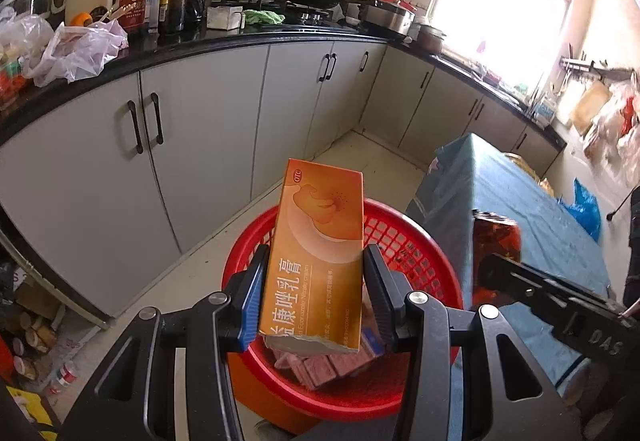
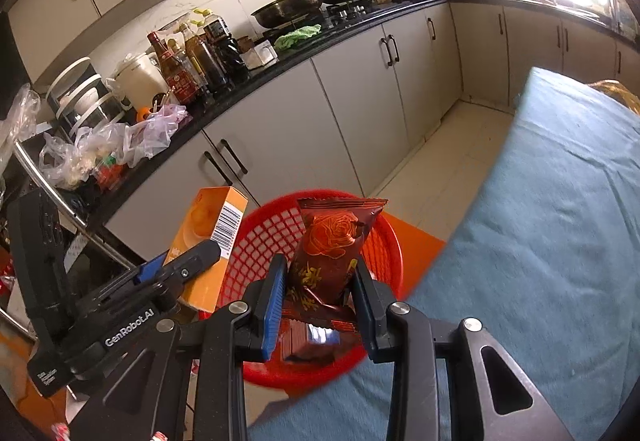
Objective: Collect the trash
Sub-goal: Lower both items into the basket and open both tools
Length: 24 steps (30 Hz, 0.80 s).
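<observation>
Black jaws of the left gripper (image 1: 316, 297) fill the bottom of the left wrist view, closed partway on an orange carton (image 1: 316, 253) with a torn lower end. Both pads press its long sides, and it stands nearly upright. Directly behind and below it sits a red basket (image 1: 416, 241) with a mesh wall, on the tiled floor; reddish packets lie inside. Just right of the basket is a table under a blue cloth (image 1: 532, 209). At the right edge the right gripper (image 1: 496, 241) shows from the side, holding a dark red wrapper (image 1: 496, 237) by the corner of that cloth. Along the back runs a black counter (image 1: 224, 37) carrying bottles, plastic bags and pans, over grey cupboards.

From the right wrist view, the right gripper (image 2: 320, 289) has its jaws drawn close on the dark red wrapper (image 2: 336, 241), a crinkled packet printed with an orange rose. The pads pinch its lower half and its top sticks up. It hangs over the red basket (image 2: 264, 237), which lies straight beyond the fingers and holds more packets. To the left the left gripper (image 2: 188, 261) grips the orange carton (image 2: 212, 233), barcode side facing, at the basket's left rim. The blue cloth (image 2: 560, 221) fills the right side.
</observation>
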Each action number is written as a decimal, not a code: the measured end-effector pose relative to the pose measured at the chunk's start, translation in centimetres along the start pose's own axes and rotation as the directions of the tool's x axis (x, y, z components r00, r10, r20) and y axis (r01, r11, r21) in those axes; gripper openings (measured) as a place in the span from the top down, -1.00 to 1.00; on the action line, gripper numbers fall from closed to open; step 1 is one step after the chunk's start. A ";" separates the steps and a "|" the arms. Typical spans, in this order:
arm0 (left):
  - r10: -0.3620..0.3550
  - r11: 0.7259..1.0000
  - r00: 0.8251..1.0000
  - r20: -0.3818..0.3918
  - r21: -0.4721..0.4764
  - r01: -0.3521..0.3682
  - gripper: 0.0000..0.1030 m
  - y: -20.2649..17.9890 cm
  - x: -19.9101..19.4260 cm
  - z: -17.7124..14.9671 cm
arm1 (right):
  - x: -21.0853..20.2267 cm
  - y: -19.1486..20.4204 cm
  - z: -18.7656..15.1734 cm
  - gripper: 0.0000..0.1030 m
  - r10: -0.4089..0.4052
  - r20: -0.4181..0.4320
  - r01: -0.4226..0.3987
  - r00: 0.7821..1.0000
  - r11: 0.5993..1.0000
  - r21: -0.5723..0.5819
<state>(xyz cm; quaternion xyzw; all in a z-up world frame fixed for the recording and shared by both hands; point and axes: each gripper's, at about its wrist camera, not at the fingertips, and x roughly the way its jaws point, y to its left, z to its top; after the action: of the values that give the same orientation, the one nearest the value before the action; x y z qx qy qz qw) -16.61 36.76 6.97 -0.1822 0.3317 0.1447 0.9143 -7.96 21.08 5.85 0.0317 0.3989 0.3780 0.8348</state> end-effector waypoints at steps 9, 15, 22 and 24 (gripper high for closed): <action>-0.006 1.000 1.000 -0.002 -0.020 0.006 0.13 0.4 1.0 1.1 | 2.6 -0.1 1.0 0.32 -0.002 -0.014 0.003 1.000 1.000 0.016; -0.005 0.999 1.000 -0.009 -0.042 0.004 0.11 0.9 1.2 0.6 | 3.2 -0.9 0.7 0.29 0.002 -0.018 -0.001 1.000 0.999 0.040; -0.005 0.999 1.000 0.001 -0.035 0.005 -0.28 0.7 0.4 0.2 | 2.6 -1.2 0.5 0.03 0.017 -0.003 -0.017 1.000 0.998 0.059; -0.001 1.000 1.000 0.007 -0.026 0.001 -0.35 0.5 0.1 0.1 | 2.2 -1.3 0.2 0.02 0.016 -0.001 -0.016 1.000 0.998 0.065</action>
<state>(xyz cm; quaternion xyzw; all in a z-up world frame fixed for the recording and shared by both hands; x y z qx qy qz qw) -16.66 37.26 6.87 -0.1936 0.3263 0.1492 0.9131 -6.13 21.63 4.12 0.0617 0.4112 0.3717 0.8300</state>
